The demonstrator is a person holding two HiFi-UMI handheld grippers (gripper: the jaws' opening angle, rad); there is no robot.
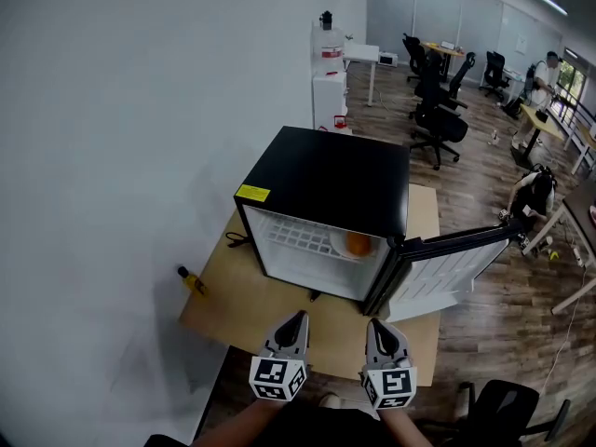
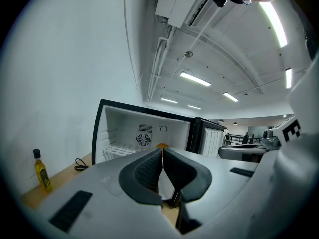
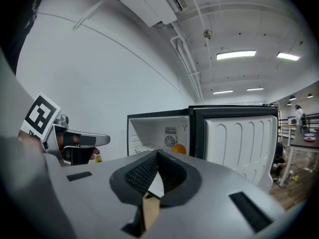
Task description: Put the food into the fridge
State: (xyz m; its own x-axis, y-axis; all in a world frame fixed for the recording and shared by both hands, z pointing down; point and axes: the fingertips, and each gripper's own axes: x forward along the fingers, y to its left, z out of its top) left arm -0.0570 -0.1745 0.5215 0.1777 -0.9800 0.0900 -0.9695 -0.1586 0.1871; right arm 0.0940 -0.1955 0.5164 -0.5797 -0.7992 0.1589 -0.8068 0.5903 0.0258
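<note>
A small black fridge [image 1: 326, 180] stands on a wooden table [image 1: 233, 291] with its door [image 1: 456, 254] swung open to the right. Inside, an orange [image 1: 358, 243] rests on a white plate [image 1: 341, 246] on the wire shelf; the orange [image 3: 178, 148] also shows in the right gripper view. My left gripper [image 1: 294, 322] and right gripper [image 1: 376, 326] hover side by side in front of the fridge, near the table's front edge. Both are shut with nothing between the jaws. In the left gripper view the shut left gripper [image 2: 162, 151] points level at the open fridge [image 2: 144, 133].
A small yellow bottle [image 1: 193, 281] stands at the table's left edge by the white wall; a black cable [image 1: 237, 240] lies beside the fridge. Office chairs [image 1: 438, 119] and desks fill the room behind, and a black chair [image 1: 503, 408] sits at the lower right.
</note>
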